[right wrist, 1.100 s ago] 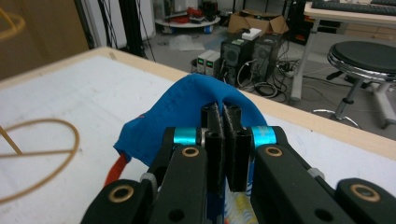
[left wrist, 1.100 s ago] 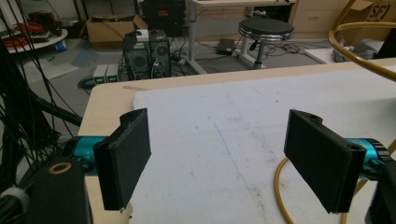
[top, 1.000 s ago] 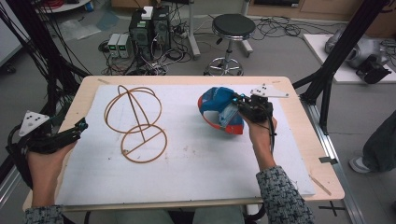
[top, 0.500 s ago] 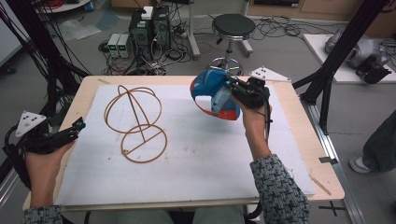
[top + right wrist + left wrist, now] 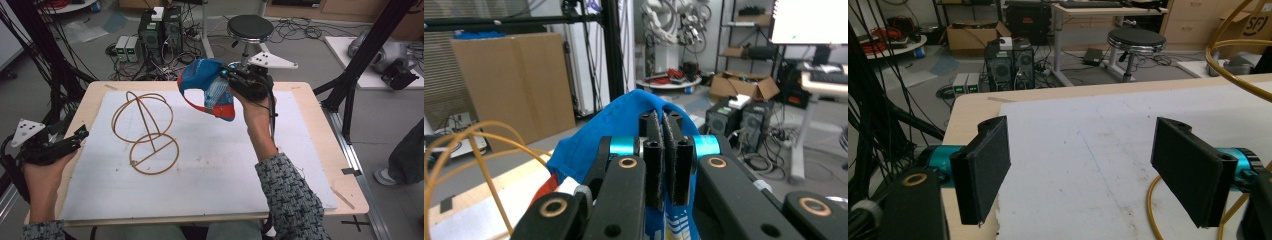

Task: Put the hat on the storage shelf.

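In the high view the right gripper (image 5: 231,82) has carried the cap (image 5: 206,89) up and leftward: a second ago the cap sat low at the right side of the bench (image 5: 310,150), and now it hangs clear of the surface, over the far edge and nearer the wire stand (image 5: 145,131). That looks like a carry toward the stand, probably to set the cap on its upper loop. The left gripper (image 5: 75,136) has stayed put at the bench's left edge, touching nothing. In the left gripper view its jaws stand wide apart with only bare bench between them, and a curve of the stand (image 5: 1233,55) shows at the right. In the right gripper view the jaws are pinched tight on a fold of the cap's (image 5: 624,122) blue cloth, with the stand's (image 5: 474,145) loops ahead at the left, still well apart from the cap.
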The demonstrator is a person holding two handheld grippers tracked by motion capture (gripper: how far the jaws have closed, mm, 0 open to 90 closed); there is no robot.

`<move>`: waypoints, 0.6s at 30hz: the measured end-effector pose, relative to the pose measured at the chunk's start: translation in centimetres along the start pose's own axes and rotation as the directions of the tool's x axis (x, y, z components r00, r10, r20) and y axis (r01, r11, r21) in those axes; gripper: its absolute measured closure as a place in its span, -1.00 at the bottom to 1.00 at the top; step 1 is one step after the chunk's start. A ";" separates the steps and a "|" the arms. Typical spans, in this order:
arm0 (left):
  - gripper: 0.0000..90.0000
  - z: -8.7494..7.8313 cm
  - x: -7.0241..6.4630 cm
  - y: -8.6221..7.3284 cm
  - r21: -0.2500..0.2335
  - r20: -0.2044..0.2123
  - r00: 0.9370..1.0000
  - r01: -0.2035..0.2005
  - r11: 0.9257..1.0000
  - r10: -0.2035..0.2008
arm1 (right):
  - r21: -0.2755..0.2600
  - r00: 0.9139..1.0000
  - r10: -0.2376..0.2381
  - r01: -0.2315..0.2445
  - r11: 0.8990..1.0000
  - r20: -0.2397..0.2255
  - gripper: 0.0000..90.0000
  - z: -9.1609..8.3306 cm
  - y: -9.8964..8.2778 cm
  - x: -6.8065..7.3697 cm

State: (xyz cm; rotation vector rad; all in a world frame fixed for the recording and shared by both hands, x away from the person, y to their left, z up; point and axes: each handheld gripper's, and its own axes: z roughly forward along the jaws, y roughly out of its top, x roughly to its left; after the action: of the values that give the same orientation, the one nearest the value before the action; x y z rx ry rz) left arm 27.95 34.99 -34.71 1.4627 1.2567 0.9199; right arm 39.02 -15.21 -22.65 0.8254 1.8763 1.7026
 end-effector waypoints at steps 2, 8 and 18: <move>-0.47 -0.1 0.0 0.0 -0.002 -0.002 1.000 0.001 1.000 -0.001 | -0.009 1.000 0.002 -0.002 1.000 -0.018 0.96 0.4 0.5 0.6; -0.47 -0.1 0.3 0.0 -0.004 -0.005 1.000 0.008 1.000 -0.008 | -0.019 0.997 0.005 -0.007 1.000 -0.077 0.96 1.8 1.6 2.4; -0.47 -0.4 0.4 0.1 -0.012 -0.005 1.000 0.015 1.000 -0.015 | -0.035 0.986 -0.013 0.007 0.999 -0.164 0.96 3.0 2.8 5.2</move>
State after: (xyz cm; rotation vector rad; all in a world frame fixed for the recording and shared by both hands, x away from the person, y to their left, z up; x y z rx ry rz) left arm 27.70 35.47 -34.53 1.4402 1.2625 0.9202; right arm 37.74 -9.26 -19.93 0.6794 1.9478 1.8408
